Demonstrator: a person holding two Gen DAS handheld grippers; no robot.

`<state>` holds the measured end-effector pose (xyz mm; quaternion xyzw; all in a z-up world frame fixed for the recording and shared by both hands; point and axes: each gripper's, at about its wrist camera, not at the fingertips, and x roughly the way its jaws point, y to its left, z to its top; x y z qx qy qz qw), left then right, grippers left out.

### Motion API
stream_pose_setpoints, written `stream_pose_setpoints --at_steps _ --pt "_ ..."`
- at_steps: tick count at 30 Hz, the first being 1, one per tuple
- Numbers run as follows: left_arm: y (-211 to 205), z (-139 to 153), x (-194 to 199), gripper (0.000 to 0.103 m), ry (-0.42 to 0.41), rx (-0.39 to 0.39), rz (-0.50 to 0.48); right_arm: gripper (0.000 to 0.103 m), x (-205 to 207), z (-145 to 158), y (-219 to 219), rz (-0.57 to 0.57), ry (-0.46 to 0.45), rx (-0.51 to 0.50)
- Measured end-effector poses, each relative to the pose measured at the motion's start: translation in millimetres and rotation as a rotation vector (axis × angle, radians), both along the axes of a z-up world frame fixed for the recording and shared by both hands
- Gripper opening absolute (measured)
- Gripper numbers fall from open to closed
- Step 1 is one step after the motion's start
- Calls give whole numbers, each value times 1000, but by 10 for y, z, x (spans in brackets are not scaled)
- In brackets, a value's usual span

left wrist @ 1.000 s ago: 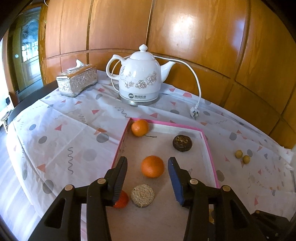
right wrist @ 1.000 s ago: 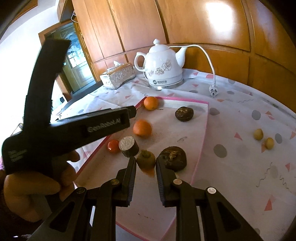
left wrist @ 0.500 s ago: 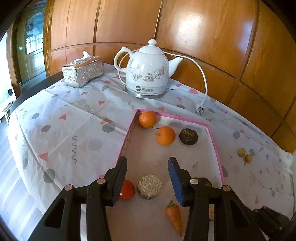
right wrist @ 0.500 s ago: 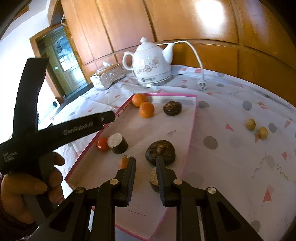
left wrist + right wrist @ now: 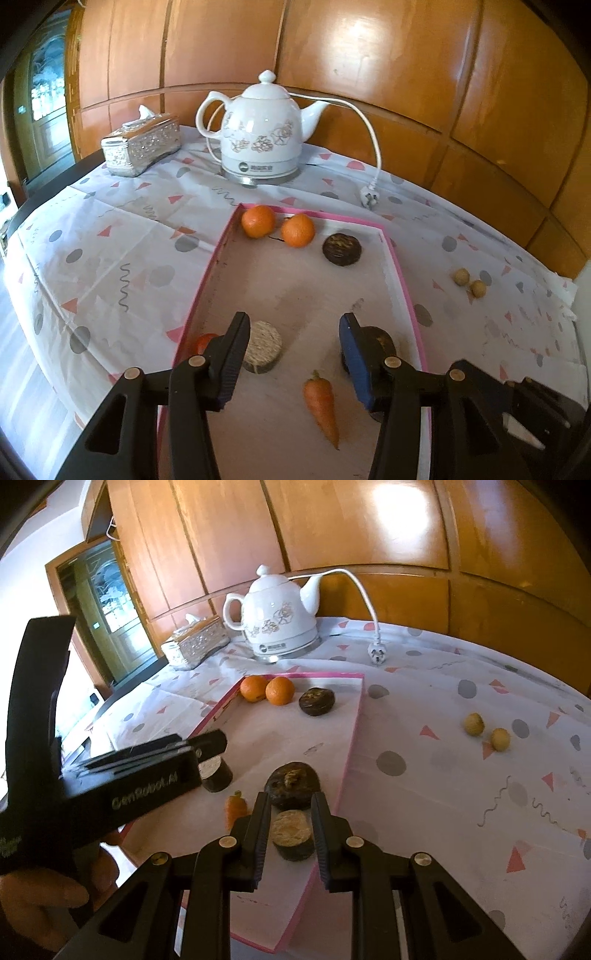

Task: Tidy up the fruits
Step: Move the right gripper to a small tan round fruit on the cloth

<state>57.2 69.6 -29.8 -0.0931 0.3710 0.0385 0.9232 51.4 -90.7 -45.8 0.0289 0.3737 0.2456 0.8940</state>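
Observation:
A pink-rimmed tray (image 5: 402, 280) (image 5: 351, 738) holds two oranges (image 5: 258, 220) (image 5: 297, 230) side by side at its far left corner, also seen in the right wrist view (image 5: 253, 688) (image 5: 280, 690). A dark round fruit (image 5: 342, 249) lies beside them. A carrot (image 5: 321, 404) (image 5: 236, 806), a small red fruit (image 5: 204, 341), a cut cylinder (image 5: 263, 346) and a dark fruit (image 5: 292, 784) lie nearer. My left gripper (image 5: 293, 360) is open and empty above the tray. My right gripper (image 5: 290, 825) is open around a second cut cylinder (image 5: 291, 832).
A white kettle (image 5: 260, 129) with cord and plug (image 5: 369, 197) stands at the back, a silver tissue box (image 5: 142, 144) to its left. Two small yellow fruits (image 5: 461, 276) (image 5: 478, 288) lie on the patterned cloth right of the tray.
The nearer orange moved to the far corner beside the other orange. My left gripper pulled back and up. My right gripper pulled back, off the carrot, and now frames a cut cylinder.

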Motion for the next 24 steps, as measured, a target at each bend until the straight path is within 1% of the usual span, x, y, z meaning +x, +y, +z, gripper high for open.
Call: stream_pose_setpoints --at_steps 2,9,24 --pt "-41 5 -7 51 -1 5 -13 24 5 12 -46 -15 -3 5" --pt "-216 24 -21 51 -6 26 -57 24 32 31 -194 -68 -11 10" --pt "-591 17 7 51 0 68 -155 24 155 -32 -660 -193 2 18"
